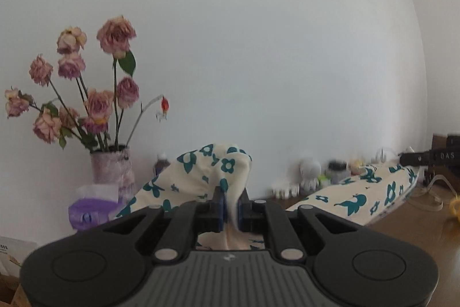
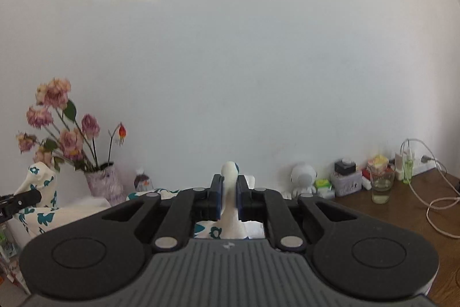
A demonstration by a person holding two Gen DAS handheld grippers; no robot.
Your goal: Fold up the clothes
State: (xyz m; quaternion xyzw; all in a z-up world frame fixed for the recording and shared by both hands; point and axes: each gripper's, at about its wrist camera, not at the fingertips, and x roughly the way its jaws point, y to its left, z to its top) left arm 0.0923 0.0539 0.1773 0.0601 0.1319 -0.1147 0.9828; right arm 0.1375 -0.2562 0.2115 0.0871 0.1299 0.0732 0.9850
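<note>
We find the left gripper (image 1: 231, 199) and right gripper (image 2: 229, 193) each clamped on the cream floral garment (image 1: 201, 171); vase (image 1: 112, 169) at ten o'clock.

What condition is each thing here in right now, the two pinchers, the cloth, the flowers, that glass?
Left gripper: shut on the floral cloth.
Right gripper: shut on the same cloth.
Floral cloth: lifted, hanging between both grippers.
Roses: dried, upright in the vase.
Glass: upright, partly filled.
Cable: plugged in, trailing over the table.
</note>
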